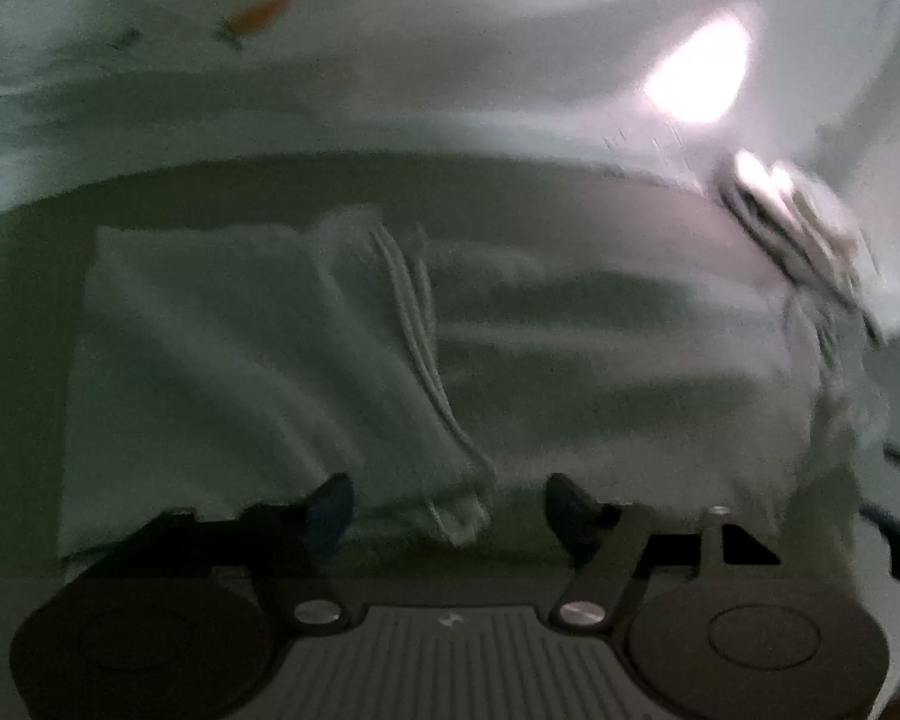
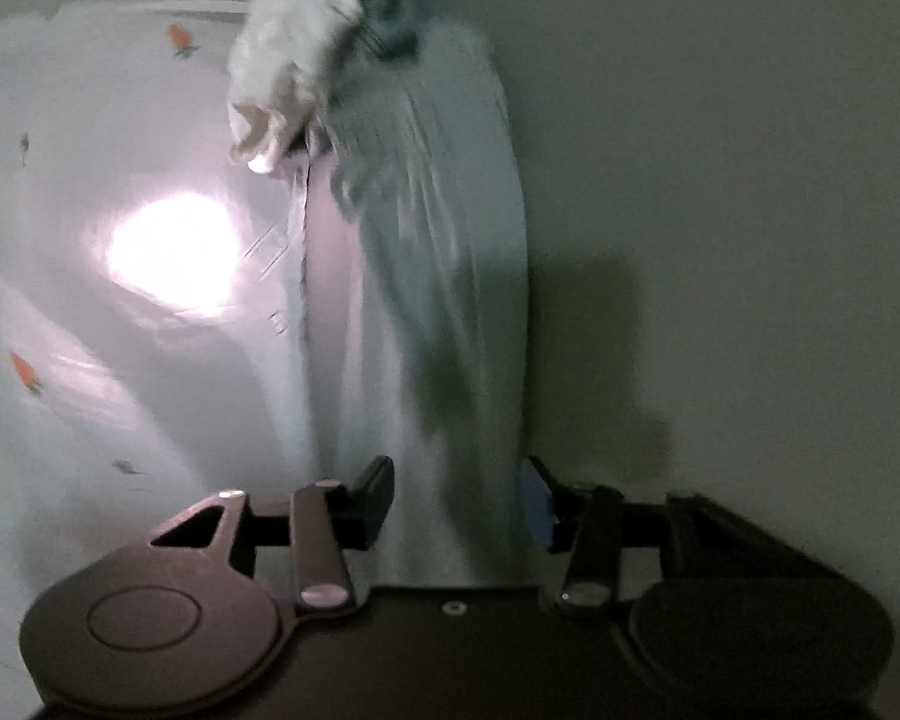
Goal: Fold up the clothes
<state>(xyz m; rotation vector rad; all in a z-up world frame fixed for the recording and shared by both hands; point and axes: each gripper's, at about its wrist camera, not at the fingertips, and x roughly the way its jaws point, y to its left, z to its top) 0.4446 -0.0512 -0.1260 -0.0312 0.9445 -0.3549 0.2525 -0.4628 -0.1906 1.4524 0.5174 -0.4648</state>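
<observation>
Working the fold: our left gripper [image 1: 450, 504] has fingers spread over the pale garment's [image 1: 306, 348] folded edge; our right gripper [image 2: 459, 498], fingers also spread, straddles it on the surface [image 2: 720, 180], likely lining up grips.

Both views are running dim, with a grey-green cast. A glare spot [image 1: 699, 75] is blowing out on the glossy sheet [image 2: 90, 192]. Motion blur is smearing the cloth [image 1: 306, 348]. Fisheye corners are vignetting black. The tongs are casting a soft shadow [image 2: 606, 324].
</observation>
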